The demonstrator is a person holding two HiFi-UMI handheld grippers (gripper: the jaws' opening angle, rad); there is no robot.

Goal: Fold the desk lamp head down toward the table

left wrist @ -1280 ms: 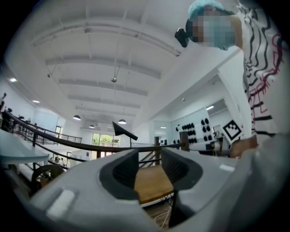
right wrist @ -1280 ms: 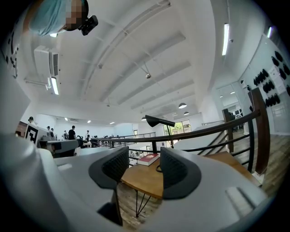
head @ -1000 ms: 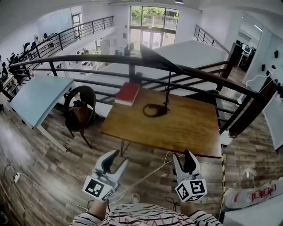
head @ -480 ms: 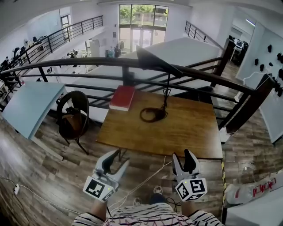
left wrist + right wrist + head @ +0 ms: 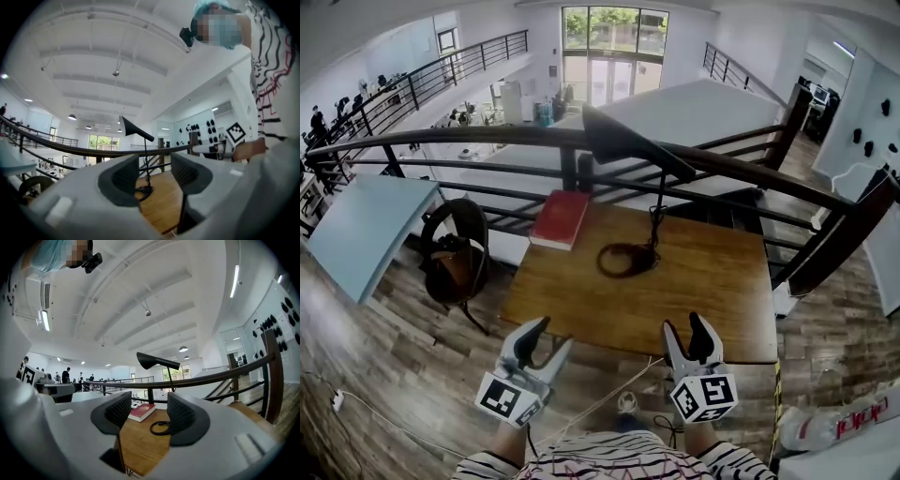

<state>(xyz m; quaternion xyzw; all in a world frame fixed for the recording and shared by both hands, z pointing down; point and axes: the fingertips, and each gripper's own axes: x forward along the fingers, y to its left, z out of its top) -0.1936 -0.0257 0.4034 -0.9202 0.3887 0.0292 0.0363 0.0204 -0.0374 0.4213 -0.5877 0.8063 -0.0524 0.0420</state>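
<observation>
A black desk lamp (image 5: pixel 623 141) stands at the back of the wooden table (image 5: pixel 694 300), its cone head raised high on a thin stem. Its cable lies coiled (image 5: pixel 619 260) by the base. Both grippers hover level at the table's front edge, well short of the lamp. My left gripper (image 5: pixel 551 336) is open, its jaws have just been opening, and nothing is between them. My right gripper (image 5: pixel 685 328) is open and empty too. The left gripper view frames the lamp (image 5: pixel 133 129) between its jaws; the right gripper view shows the lamp head (image 5: pixel 154 360) above its jaws.
A red book (image 5: pixel 560 218) lies on the table's back left corner. A black railing (image 5: pixel 487 139) runs right behind the table. A chair with a dark bag (image 5: pixel 455 248) and a pale blue table (image 5: pixel 356 225) stand left. A white cord (image 5: pixel 600 403) crosses the floor.
Both grippers and the head view have come forward toward the table. The grippers were over the floor before and now reach the table's front edge. The lamp has not moved.
</observation>
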